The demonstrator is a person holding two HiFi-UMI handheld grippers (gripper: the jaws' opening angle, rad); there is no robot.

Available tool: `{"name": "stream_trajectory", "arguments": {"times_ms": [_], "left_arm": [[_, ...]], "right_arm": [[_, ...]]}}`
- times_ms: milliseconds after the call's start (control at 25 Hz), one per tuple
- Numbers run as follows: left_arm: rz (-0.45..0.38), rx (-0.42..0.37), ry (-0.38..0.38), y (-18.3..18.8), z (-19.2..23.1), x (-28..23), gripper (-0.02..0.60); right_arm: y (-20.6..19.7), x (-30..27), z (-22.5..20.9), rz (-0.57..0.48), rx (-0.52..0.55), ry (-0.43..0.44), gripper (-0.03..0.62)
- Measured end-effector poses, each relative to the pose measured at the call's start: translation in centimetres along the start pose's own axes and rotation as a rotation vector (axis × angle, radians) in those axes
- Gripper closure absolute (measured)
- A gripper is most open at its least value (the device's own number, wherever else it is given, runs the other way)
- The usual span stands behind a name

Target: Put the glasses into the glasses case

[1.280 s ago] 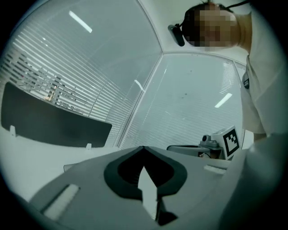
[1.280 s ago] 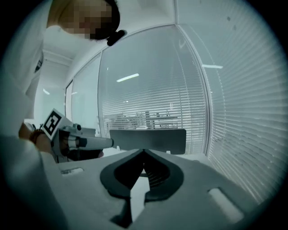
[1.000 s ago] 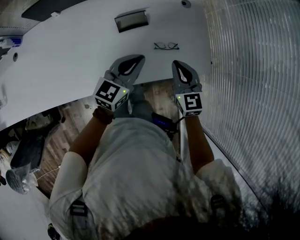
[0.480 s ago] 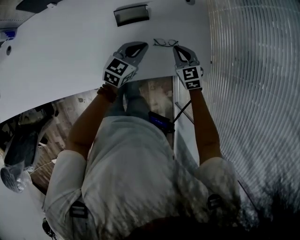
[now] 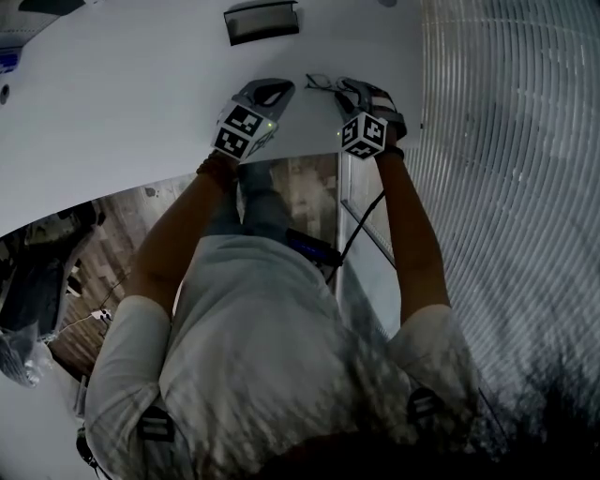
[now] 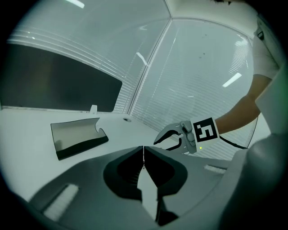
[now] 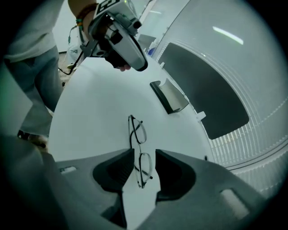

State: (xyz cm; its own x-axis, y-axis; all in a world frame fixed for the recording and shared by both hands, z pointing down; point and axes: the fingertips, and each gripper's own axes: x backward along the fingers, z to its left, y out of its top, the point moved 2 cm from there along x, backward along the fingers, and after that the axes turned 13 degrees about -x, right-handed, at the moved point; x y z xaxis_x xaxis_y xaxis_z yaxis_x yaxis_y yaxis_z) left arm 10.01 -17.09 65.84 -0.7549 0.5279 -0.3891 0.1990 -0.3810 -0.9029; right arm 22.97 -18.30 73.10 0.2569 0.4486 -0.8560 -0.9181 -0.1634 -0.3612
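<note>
The thin black-framed glasses (image 5: 322, 83) lie unfolded on the white table (image 5: 141, 94). In the right gripper view the glasses (image 7: 137, 132) have their near lens between my right gripper's (image 7: 145, 155) jaws. Those jaws have just been opening, stand open, and do not press on the frame. The open dark glasses case (image 5: 262, 21) lies farther back, to the left of the glasses. My left gripper (image 5: 272, 92) hovers left of the glasses, between them and the case (image 6: 76, 137). Seen in its own view, my left gripper (image 6: 143, 150) is shut and holds nothing.
The table's near edge runs just behind both grippers, with wooden floor below. A wall of white blinds (image 5: 506, 141) stands along the right side. A small round fitting (image 6: 127, 118) sits in the table beyond the case.
Both grippers have moved away from my body across the table toward the glasses. The right one has rolled and now stands over the glasses. The glasses and the case have not moved.
</note>
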Motion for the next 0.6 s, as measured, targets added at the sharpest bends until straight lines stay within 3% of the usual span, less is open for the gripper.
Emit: {"name": "stream_trajectory", "arguments": {"times_ms": [280, 600], "left_arm": [[0.01, 0.012, 0.005, -1.1, 0.5, -1.1, 0.577], [0.026, 0.025, -0.004, -1.0, 0.4, -1.0, 0.58]], "right_arm": [[-0.2, -2.2, 0.7, 0.01, 0.088, 0.01, 0.456], [0.0, -2.4, 0.2, 0.014, 0.109, 0.004, 0.485]]}}
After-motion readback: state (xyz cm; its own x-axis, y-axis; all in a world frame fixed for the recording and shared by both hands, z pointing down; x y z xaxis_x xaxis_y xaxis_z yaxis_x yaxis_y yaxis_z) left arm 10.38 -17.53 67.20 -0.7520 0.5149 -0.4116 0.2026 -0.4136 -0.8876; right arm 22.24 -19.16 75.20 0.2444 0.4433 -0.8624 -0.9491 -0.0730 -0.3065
